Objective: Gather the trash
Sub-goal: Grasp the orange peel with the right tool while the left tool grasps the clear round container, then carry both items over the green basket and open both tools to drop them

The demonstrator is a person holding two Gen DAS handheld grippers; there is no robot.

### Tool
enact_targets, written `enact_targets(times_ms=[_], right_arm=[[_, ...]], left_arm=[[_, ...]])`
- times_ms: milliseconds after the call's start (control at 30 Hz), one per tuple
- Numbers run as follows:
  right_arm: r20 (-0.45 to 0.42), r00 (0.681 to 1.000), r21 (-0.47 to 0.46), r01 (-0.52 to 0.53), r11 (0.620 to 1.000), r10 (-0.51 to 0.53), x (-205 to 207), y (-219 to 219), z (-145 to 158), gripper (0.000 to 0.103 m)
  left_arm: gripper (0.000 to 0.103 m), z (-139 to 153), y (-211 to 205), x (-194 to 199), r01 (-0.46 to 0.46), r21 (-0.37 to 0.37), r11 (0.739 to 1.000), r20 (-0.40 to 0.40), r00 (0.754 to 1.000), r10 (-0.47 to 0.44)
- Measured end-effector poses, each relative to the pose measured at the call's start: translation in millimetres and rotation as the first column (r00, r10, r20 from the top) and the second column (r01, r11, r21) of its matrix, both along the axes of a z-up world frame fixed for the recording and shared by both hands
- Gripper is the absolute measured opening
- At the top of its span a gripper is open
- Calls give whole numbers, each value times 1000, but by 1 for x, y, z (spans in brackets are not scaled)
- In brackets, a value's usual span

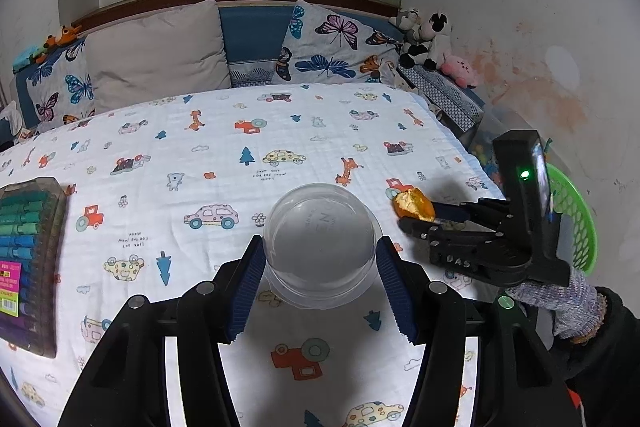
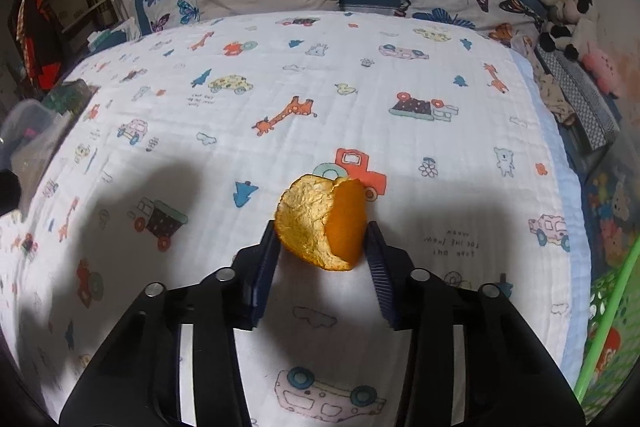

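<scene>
A bed [image 1: 224, 155] fills both views, spread with a white quilted cover printed with cars, giraffes and little trees, with a beige pillow [image 1: 160, 55] and butterfly-patterned pillows [image 1: 332, 47] along its headboard and soft toys [image 1: 424, 39] piled at the far right corner. A green plastic basket [image 1: 576, 223] stands beside the bed's right edge, just behind the right hand-held gripper. A case of coloured markers [image 1: 28, 263] lies on the cover at the left edge of the left wrist view. A clear plastic cup [image 1: 320, 247], bottom facing the camera, sits between the blue pads of the left hand-held gripper [image 1: 320, 255]; both pads press its sides, so this hand-held gripper holds the cup in a moderately narrow grip. To the right of the cup, and apart from it, the right hand-held gripper [image 2: 322, 247], carried by a hand in a knitted glove [image 1: 560, 299], has its jaws narrowed onto a piece of orange peel [image 2: 320, 223]. The peel is at the tips of the fingers, its pale pithy inside turned to the left and its orange skin to the right, with a pad touching each side. Whether the peel rests on the cover or is just above it I cannot tell.
</scene>
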State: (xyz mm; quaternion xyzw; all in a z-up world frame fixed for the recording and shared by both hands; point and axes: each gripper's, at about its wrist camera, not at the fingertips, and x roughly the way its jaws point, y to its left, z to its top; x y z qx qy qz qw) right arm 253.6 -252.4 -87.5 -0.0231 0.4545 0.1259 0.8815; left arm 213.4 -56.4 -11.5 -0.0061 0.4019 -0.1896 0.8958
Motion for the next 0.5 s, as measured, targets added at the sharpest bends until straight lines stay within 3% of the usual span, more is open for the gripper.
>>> enact_targets(times_ms=[300, 500], right_arm=[[31, 999, 57, 18, 998, -20, -24, -16, 19, 38], [82, 992, 109, 86, 990, -95, -54, -52, 46, 38]], left_arm=[[55, 1, -8, -3, 16, -14, 1000, 2, 1000, -16], [55, 4, -26, -7, 57, -29, 998, 9, 998, -57]])
